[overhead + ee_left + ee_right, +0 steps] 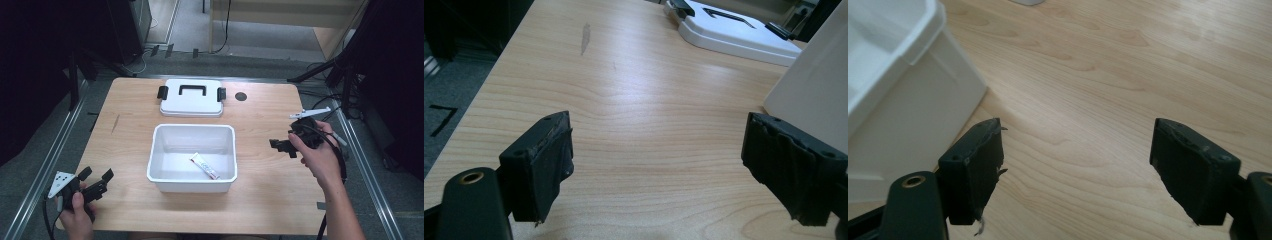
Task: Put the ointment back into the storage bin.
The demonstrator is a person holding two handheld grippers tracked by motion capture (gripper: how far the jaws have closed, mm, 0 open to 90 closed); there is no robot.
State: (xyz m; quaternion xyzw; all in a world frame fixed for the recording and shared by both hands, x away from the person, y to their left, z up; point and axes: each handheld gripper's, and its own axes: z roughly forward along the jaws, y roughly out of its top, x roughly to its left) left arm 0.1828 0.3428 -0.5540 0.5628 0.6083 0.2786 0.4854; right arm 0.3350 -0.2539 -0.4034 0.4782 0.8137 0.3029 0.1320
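Nearest the person, at the table's (125, 107) front left corner, the left hand (77, 212) holds the left gripper (95, 180) low over the wood. Its jaws stand spread wide apart with nothing between them; the left gripper view shows only bare wood grain in the gap, and the white wall of the box (811, 95) beside the right-hand jaw.

Farther in, at the middle of the table, sits the open white box (192, 187), a rectangular tub with a rolled rim. A small tube (204, 166), white with a red end, lies slantwise on the box floor near its front right corner.

To the right of the box, the right hand (320, 155) holds the right gripper (280, 145) above the table, pointed toward the box. Its jaws are also spread and empty, and the right gripper view shows the box's outer wall (913, 100) just beside the left-hand jaw.

Beyond the box, well apart from it near the far edge, the white lid (192, 102) lies flat, with a black handle on top and a black clasp at each end. A dark round hole (241, 96) marks the tabletop just right of the lid.
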